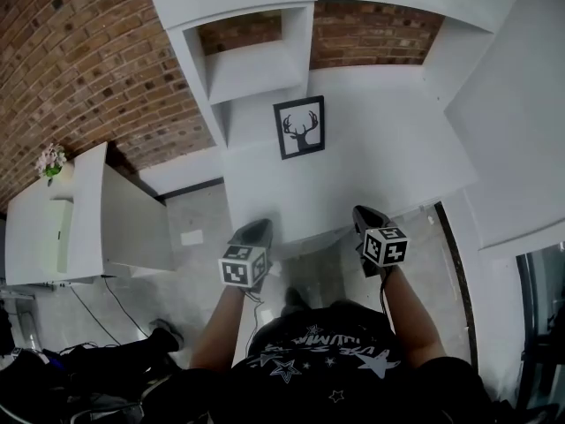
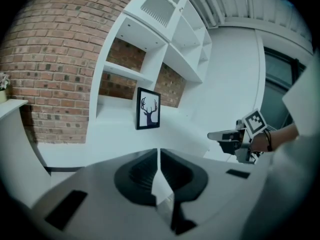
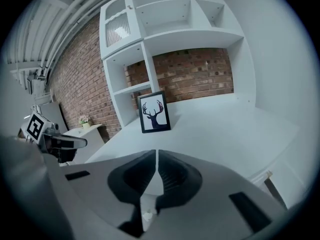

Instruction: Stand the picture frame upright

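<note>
A black picture frame (image 1: 300, 126) with a deer-head print stands upright on the white desk (image 1: 371, 157), close to the shelf unit. It also shows as the picture frame (image 2: 148, 108) and the picture frame (image 3: 154, 112) in the gripper views. My left gripper (image 1: 254, 234) hovers at the desk's near edge, well short of the frame, jaws together and empty. My right gripper (image 1: 367, 218) hangs at the same edge to the right, also shut with nothing held. In the left gripper view the left gripper (image 2: 158, 156) shows its pads meeting; the right gripper (image 3: 157, 159) looks the same.
A white shelf unit (image 1: 252, 60) rises behind the frame against a brick wall (image 1: 88, 60). A low white cabinet (image 1: 62, 210) with a small flower pot (image 1: 50, 162) stands at left. Cables lie on the floor at lower left.
</note>
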Demonstrator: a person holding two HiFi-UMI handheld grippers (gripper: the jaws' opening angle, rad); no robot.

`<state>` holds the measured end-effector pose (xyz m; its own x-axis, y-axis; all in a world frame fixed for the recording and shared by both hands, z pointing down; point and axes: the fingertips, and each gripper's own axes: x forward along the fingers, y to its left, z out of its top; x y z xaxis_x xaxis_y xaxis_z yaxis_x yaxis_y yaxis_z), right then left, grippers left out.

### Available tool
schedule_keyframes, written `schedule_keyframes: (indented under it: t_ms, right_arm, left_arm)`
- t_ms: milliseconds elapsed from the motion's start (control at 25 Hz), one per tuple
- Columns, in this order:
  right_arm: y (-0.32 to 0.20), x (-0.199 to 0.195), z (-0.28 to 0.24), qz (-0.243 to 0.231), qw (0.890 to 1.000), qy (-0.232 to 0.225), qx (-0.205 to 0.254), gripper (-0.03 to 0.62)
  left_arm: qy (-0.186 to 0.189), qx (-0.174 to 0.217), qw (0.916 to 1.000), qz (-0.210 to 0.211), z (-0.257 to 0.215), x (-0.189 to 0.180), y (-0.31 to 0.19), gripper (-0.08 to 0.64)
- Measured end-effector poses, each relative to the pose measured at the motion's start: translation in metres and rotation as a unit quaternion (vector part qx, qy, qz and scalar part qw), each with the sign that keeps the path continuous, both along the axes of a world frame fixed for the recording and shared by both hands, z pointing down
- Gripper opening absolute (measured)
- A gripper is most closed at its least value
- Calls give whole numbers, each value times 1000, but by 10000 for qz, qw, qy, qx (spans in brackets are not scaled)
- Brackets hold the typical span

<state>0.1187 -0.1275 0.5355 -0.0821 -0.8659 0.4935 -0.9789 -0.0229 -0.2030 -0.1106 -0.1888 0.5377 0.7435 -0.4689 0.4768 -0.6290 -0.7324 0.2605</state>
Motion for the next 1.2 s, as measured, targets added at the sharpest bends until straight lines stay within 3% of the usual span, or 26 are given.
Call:
schedule_keyframes:
  t_ms: [360,520,1200]
  right_arm:
    - [33,-10,1,-313,9993,-214,72,28]
    - [68,1,0,-452,9989,-138,52,27]
    - [218,13,5,-668,9973,-314,46,28]
  left_arm:
    - [120,13,9999,13,0,17,45,31]
    - [250,95,9996,85,-9,34,78,31]
    - [206,300,9993,-29,-27,61,224,31]
